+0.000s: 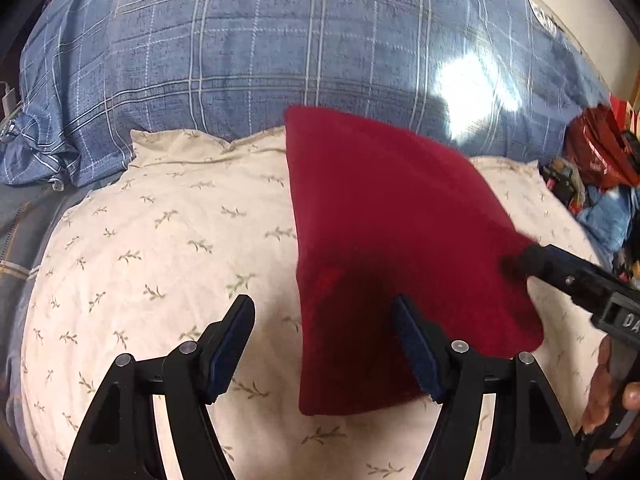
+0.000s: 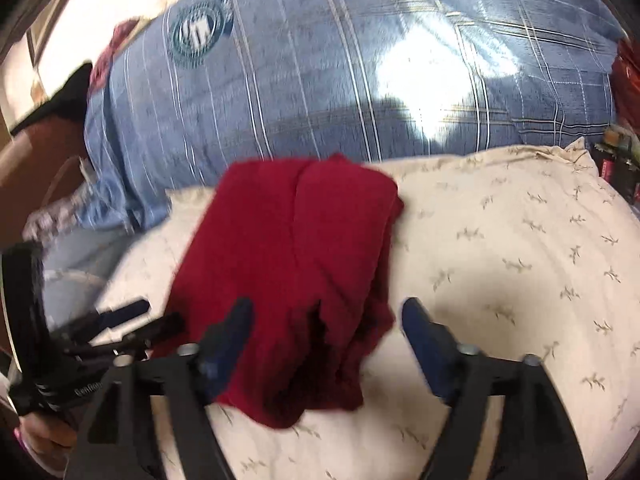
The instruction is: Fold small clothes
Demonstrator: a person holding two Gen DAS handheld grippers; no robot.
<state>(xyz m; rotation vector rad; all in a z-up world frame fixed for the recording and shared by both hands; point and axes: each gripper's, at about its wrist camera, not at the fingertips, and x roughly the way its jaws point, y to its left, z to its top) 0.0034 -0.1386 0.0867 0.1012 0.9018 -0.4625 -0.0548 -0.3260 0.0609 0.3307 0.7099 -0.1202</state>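
A dark red cloth (image 1: 400,232) lies folded on a cream pillow with a leaf print (image 1: 160,240). My left gripper (image 1: 322,314) stands open just above the cloth's near left edge, its right finger over the fabric and its left finger over bare pillow. In the right wrist view the red cloth (image 2: 296,264) shows a fold line down its middle and a rumpled near end. My right gripper (image 2: 326,314) is open over that near end, with fabric between the fingers but no pad pressing on it. The right gripper's tip (image 1: 528,260) reaches the cloth's right edge.
A blue plaid pillow (image 1: 280,48) fills the space behind the cream one. Red and blue bags and clutter (image 1: 600,168) are piled at the right. The left gripper (image 2: 132,316) and a hand holding it sit at the left edge of the right wrist view.
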